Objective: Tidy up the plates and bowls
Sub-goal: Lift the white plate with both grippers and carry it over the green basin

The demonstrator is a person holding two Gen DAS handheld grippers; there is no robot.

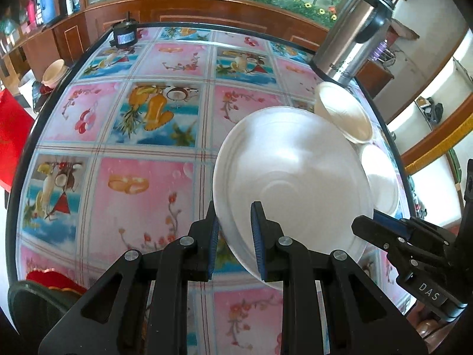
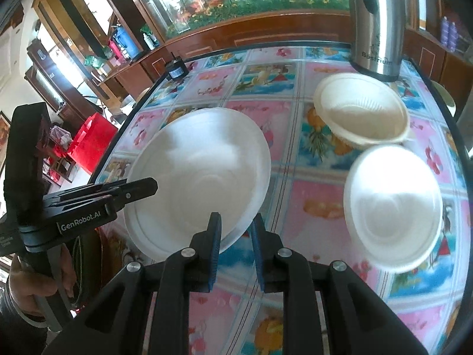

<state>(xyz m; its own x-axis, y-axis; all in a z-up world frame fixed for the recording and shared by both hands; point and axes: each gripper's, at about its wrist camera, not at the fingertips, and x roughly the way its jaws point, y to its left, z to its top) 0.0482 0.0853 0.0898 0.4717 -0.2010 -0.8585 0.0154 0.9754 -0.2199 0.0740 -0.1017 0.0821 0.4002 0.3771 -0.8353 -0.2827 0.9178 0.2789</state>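
Both grippers are working on the large white foam plate (image 1: 292, 183), which is sitting tilted above the fruit-patterned tablecloth (image 1: 142, 183) with its near rim raised. The left gripper (image 1: 235, 236) is straddling that near rim, its blue-padded fingers (image 1: 257, 236) standing one on each side of the edge with a gap showing, so it is parted rather than clamped. The right gripper (image 2: 235, 236) is likewise parted, the plate's rim lying just at its left finger and not between the pads; whether anything is touching cannot be told. Beyond the right gripper's fingers and off to their right, the white foam bowl (image 2: 393, 207) and the cream ribbed bowl (image 2: 362, 112) are sitting touching each other, with the steel kettle (image 2: 375, 23) farther beyond. To do this step well, one gripper should probably be closing gently on the rim, since foam likely dents and flexes, and keeping the plate level while carrying it. Squeezing hard or tilting further could let it slip.
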